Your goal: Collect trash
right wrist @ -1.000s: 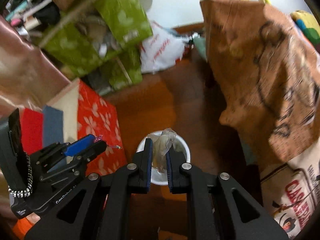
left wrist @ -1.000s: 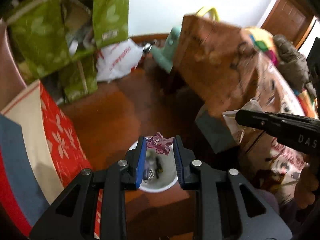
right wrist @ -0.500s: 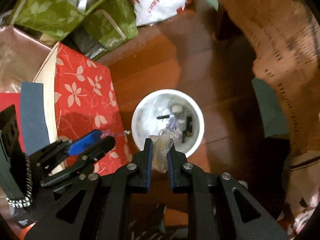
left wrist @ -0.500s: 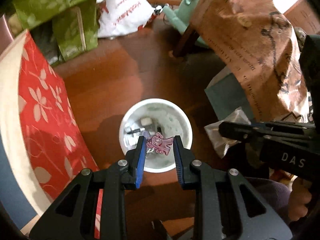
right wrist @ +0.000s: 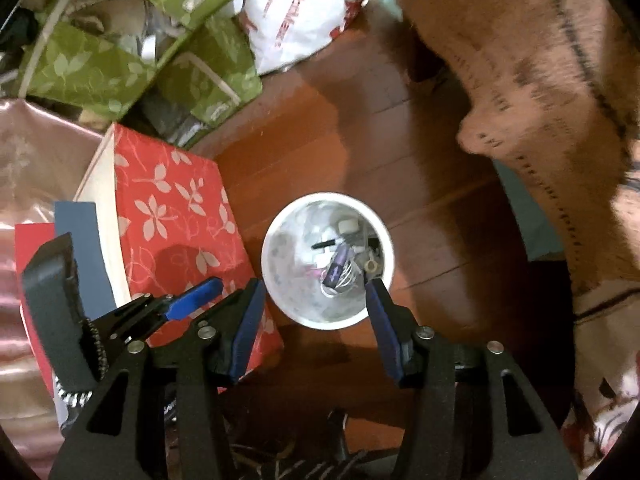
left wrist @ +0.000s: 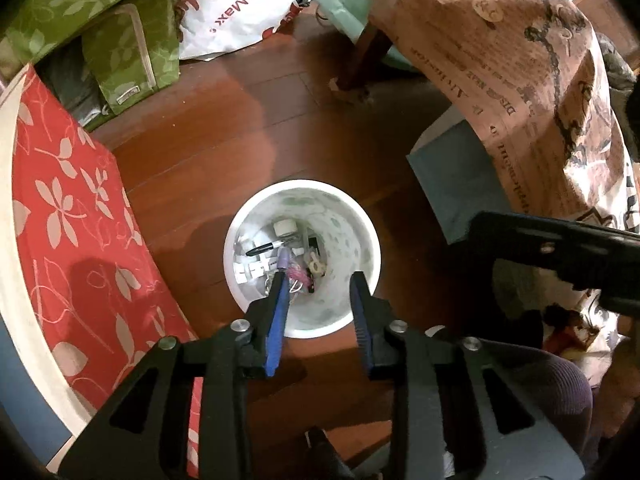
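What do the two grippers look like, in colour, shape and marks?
Both the left gripper and the right gripper have black triangular frames with cut-out openings, silver round bolts at the joints and slim blue pads inside the fingers. A black-and-white beaded cord hangs on the left one's body.

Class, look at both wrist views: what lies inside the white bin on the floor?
Inside the white bin lie a black marker, a white cap-like piece, a purple wrapper and pale scraps. Whatever sits beneath that pile is covered.

"HotMax" in red on white plastic bag [left wrist: 236, 12] (brown paper print illegible).
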Motion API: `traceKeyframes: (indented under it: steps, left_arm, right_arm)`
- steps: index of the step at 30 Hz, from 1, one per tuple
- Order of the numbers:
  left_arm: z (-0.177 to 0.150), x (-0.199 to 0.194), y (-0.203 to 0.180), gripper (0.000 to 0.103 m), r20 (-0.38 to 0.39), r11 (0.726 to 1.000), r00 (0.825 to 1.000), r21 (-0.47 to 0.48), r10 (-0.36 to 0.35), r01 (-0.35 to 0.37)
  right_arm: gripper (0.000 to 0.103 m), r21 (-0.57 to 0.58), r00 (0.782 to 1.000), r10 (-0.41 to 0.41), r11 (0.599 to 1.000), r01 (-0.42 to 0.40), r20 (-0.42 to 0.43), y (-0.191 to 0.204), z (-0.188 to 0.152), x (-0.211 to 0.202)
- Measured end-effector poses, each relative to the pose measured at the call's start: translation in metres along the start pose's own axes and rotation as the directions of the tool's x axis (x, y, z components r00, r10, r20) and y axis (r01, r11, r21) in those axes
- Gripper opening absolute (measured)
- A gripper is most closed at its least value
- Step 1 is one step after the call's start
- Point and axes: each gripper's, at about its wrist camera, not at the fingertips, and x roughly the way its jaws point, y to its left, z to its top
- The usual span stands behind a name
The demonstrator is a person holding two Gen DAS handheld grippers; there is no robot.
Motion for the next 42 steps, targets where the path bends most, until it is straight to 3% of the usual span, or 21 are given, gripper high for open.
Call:
traceKeyframes:
  steps: [4, 7, 12, 15, 18, 19, 22, 23, 26, 29, 32, 34, 36, 39, 41, 42]
  left_arm:
    - [0.001, -0.016, -0.006, 0.036, 0.012, 1.000, 1.000, 0.020, 0.019, -0.019]
    - [0.001, -0.045, -0.012, 0.036, 0.064, 0.999, 0.998, 0.035, 0.022, -0.025]
    - [-0.004, -0.118, -0.029, 0.036, 0.199, 0.996, 0.980, 0.083, 0.003, -0.020]
    - [-0.014, -0.174, -0.049, 0.036, 0.311, 0.991, 0.950, 0.128, -0.011, -0.030]
    - [-0.028, -0.228, -0.070, 0.038, 0.409, 0.983, 0.911, 0.179, -0.052, -0.025]
    - [-0.034, -0.248, -0.079, 0.040, 0.442, 0.980, 0.894, 0.199, -0.071, -0.021]
    - [-0.053, -0.300, -0.100, 0.041, 0.523, 0.966, 0.843, 0.257, -0.126, -0.015]
    - [-0.060, -0.316, -0.107, 0.041, 0.546, 0.961, 0.825, 0.275, -0.144, -0.015]
    - [-0.083, -0.361, -0.123, 0.044, 0.595, 0.944, 0.775, 0.329, -0.213, 0.007]
    - [-0.114, -0.397, -0.136, 0.048, 0.622, 0.922, 0.728, 0.386, -0.287, 0.034]
    - [-0.141, -0.421, -0.144, 0.050, 0.649, 0.904, 0.691, 0.427, -0.318, 0.014]
    - [-0.160, -0.435, -0.146, 0.057, 0.663, 0.890, 0.665, 0.456, -0.344, 0.006]
    - [-0.177, -0.446, -0.149, 0.065, 0.672, 0.879, 0.646, 0.476, -0.361, -0.003]
    - [-0.195, -0.457, -0.151, 0.081, 0.674, 0.869, 0.635, 0.495, -0.377, -0.009]
    - [-0.203, -0.461, -0.149, 0.099, 0.671, 0.866, 0.630, 0.499, -0.391, 0.006]
    - [-0.209, -0.464, -0.147, 0.099, 0.673, 0.865, 0.623, 0.502, -0.399, 0.011]
  right_arm:
    - [0.049, -0.007, 0.996, -0.033, 0.999, 0.034, 0.078, 0.003, -0.010, -0.031]
    - [0.049, -0.003, 0.985, -0.054, 0.998, 0.056, 0.163, 0.006, -0.020, -0.063]
    - [0.049, 0.007, 0.940, -0.082, 0.996, 0.084, 0.331, 0.019, -0.049, -0.131]
    - [0.049, 0.008, 0.886, -0.117, 0.992, 0.127, 0.449, 0.033, -0.074, -0.178]
    - [0.049, 0.028, 0.807, -0.144, 0.987, 0.156, 0.572, 0.048, -0.106, -0.226]
    - [0.049, 0.045, 0.766, -0.158, 0.985, 0.166, 0.623, 0.054, -0.122, -0.247]
    - [0.049, 0.081, 0.673, -0.196, 0.977, 0.200, 0.713, 0.066, -0.153, -0.287]
    - [0.049, 0.101, 0.628, -0.215, 0.972, 0.213, 0.748, 0.072, -0.170, -0.305]
    - [0.049, 0.147, 0.541, -0.242, 0.966, 0.214, 0.805, 0.079, -0.208, -0.334]
    - [0.049, 0.193, 0.470, -0.274, 0.957, 0.215, 0.839, 0.087, -0.243, -0.354]
    - [0.049, 0.251, 0.393, -0.331, 0.937, 0.242, 0.858, 0.099, -0.273, -0.368]
    - [0.051, 0.278, 0.360, -0.360, 0.925, 0.260, 0.861, 0.105, -0.285, -0.374]
    - [0.063, 0.315, 0.322, -0.392, 0.911, 0.266, 0.862, 0.110, -0.298, -0.381]
    - [0.081, 0.354, 0.286, -0.421, 0.899, 0.260, 0.861, 0.113, -0.314, -0.387]
    - [0.093, 0.389, 0.264, -0.455, 0.882, 0.267, 0.850, 0.116, -0.322, -0.387]
    - [0.099, 0.404, 0.255, -0.470, 0.874, 0.271, 0.845, 0.118, -0.325, -0.386]
